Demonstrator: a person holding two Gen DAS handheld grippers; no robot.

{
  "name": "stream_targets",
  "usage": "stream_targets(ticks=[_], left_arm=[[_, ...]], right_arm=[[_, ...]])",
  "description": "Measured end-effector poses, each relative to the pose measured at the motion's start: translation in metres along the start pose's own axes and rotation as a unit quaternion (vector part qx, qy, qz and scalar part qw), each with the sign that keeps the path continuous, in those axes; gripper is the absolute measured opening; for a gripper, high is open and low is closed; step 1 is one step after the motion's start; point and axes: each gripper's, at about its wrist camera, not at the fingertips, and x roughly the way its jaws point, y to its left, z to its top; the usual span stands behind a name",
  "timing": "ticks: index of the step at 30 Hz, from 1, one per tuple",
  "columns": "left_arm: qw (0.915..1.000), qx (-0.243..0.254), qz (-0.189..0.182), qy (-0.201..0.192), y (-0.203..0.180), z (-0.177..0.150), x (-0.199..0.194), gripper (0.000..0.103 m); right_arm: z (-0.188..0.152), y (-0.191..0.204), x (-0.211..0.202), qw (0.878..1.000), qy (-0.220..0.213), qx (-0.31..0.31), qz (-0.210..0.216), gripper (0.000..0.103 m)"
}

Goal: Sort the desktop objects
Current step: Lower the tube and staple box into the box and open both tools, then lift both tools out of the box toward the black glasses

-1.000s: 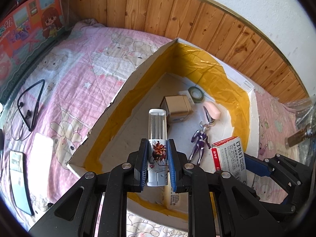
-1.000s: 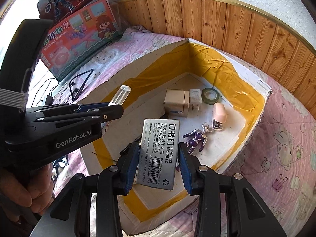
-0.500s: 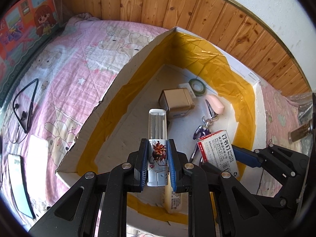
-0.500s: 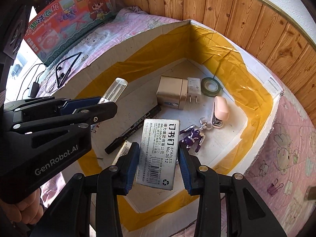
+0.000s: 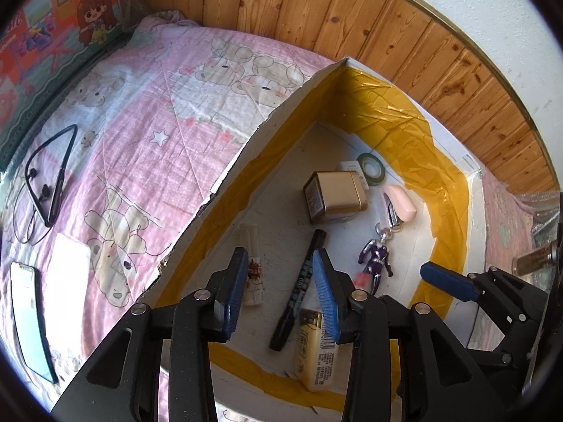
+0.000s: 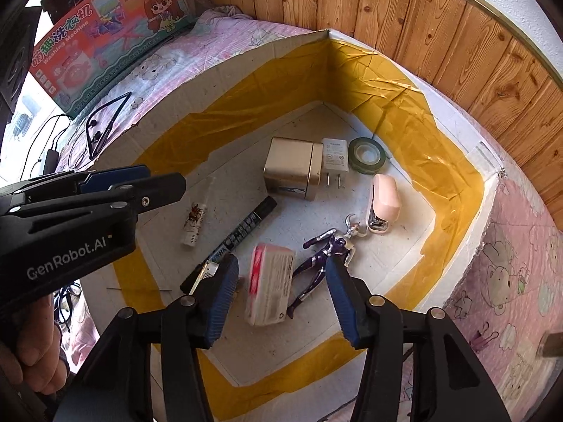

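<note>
Both grippers hang over the open cardboard box, jaws apart, nothing held. Left gripper: the clear tube lies on the box floor just inside its left pad, long axis toward 12 o'clock. Right gripper: the staples box sits between its fingers, tilted and blurred, touching neither pad; can't tell whether it has settled on the floor. It overlaps the purple figure keychain, whose clasp points to 1 o'clock. Handling guesses: staples box is small, stiff card, dense for its size; take it across the two long faces at mid-length, moderate squeeze so the card doesn't dent. Tube looks like light rigid plastic, smooth and round, so it will roll or squirt out; pinch across the diameter at the printed label, pads square to the axis. Black marker lies diagonally, cap toward 1 o'clock, same rolling risk. Gold case at 12 o'clock looks rigid metal, slick, probably too wide except across its thin side. White plug touches it on the 3 o'clock side; tape roll and pink stapler further toward 2 o'clock. Neckband earphones and a phone lie outside on the pink quilt, at 9 o'clock in the left view; earphones floppy, grab the stiff band.
</note>
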Motion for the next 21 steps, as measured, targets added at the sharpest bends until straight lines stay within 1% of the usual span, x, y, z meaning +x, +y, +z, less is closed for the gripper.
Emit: stream_targets(ticks=[5, 12, 16, 21], left_arm=[[1.0, 0.003, 0.002, 0.0, 0.0, -0.003, -0.004, 0.041], [0.9996, 0.017, -0.005, -0.021, 0.004, -0.015, -0.027, 0.04], [0.9986, 0.038, 0.003, -0.038, 0.001, -0.035, -0.043, 0.04], [0.9965, 0.056, -0.006, -0.062, -0.005, -0.06, -0.066, 0.04]], right_arm=[[-0.008, 0.0, -0.008, 1.0, -0.003, 0.004, 0.01, 0.054], [-0.029, 0.01, -0.03, 0.999, -0.023, -0.009, 0.034, 0.054], [-0.041, 0.016, -0.047, 0.997, -0.056, -0.015, 0.043, 0.054], [-0.059, 0.028, -0.073, 0.993, -0.108, -0.022, 0.053, 0.054]])
